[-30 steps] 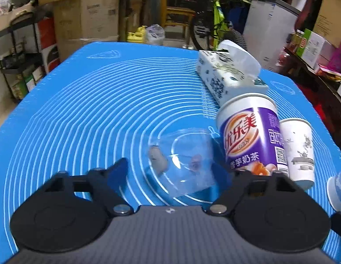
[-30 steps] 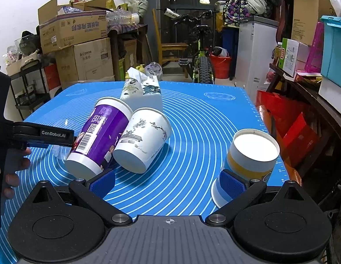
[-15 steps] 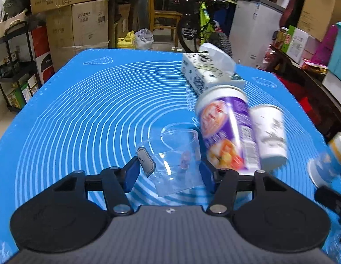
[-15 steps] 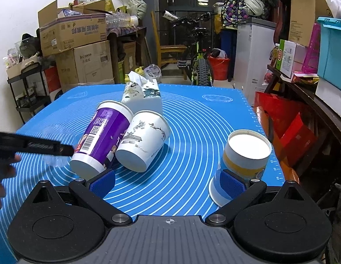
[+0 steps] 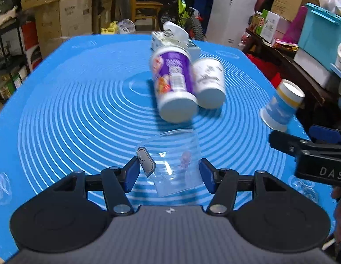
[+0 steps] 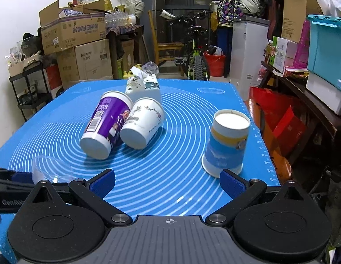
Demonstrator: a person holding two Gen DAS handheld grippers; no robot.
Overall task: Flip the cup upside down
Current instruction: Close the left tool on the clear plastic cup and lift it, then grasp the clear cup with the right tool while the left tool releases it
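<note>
Where the near edge of the blue silicone mat (image 5: 67, 114) meets the view, these lie from near to far:

Left gripper (image 5: 169, 175): its blue-padded fingers (image 5: 132, 173) pinch the clear plastic cup (image 5: 175, 162) from both sides, just above the mat's near edge.

Clear plastic cup: tilted between the pads, with a white label facing the left finger; whether its mouth or its base is uppermost cannot be told. In the right wrist view it shows faintly at the mat's near left corner (image 6: 50, 168).

Right gripper (image 6: 168, 183): fingers spread wide with nothing between them, over the near edge, right of the mat's centre.

Blue-and-yellow paper cup (image 6: 226, 142): base up and slightly tilted on the mat near the right edge, just beyond the right gripper's right finger.

Purple printed cup (image 6: 106, 124): lying on its side around the mat's centre, base towards the near edge.

White paper cup (image 6: 142, 124): lying on its side, touching the purple printed cup on its right.

Patterned tissue pack (image 6: 143, 87): just behind both lying cups, towards the far edge.
</note>
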